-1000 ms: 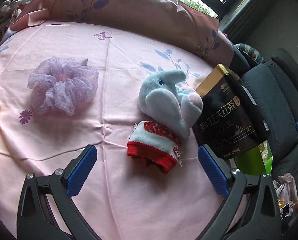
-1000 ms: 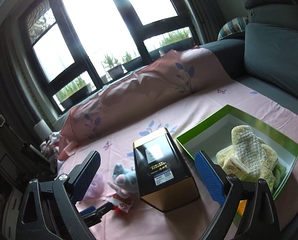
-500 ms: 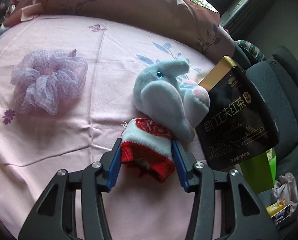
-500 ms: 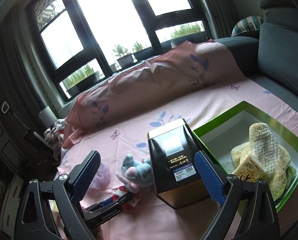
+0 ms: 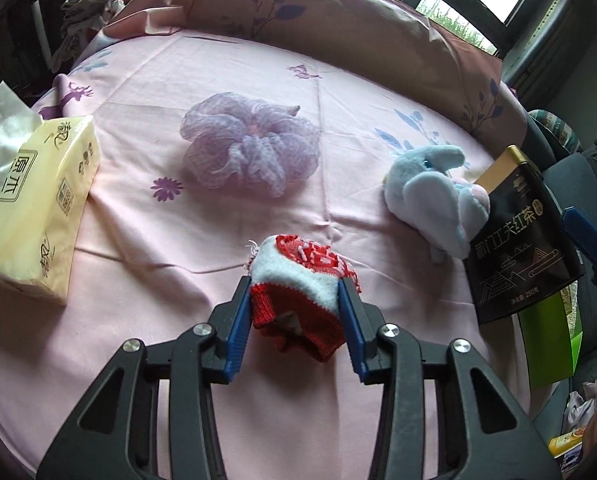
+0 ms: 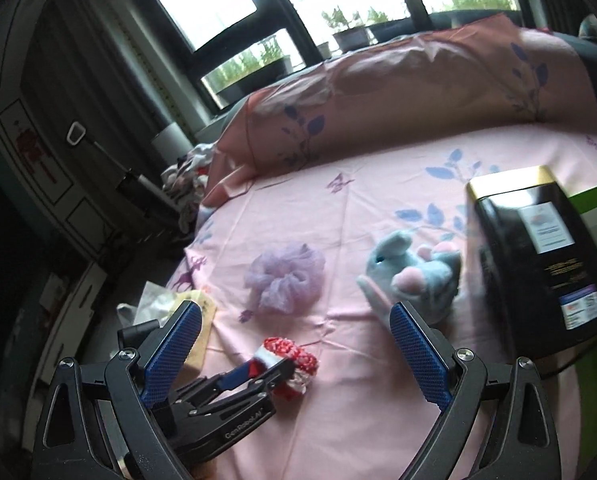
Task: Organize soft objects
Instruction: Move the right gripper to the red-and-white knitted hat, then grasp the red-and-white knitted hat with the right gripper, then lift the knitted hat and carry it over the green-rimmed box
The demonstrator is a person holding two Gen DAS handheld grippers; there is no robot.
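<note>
Left tool [image 5: 296,312] closing on bunched knit sock [image 5: 302,284].

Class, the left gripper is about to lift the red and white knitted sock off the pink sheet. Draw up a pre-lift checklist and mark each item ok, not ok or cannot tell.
1. Red and white knitted sock sits between the left gripper pads: ok.
2. Jaws closing, pads pressing both sides: ok.
3. Grip firm enough to lift: cannot tell.
4. Blue plush elephant apart from the sock: ok.
5. Right gripper open, holding nothing: ok.
6. Room left in the green box: cannot tell.
</note>
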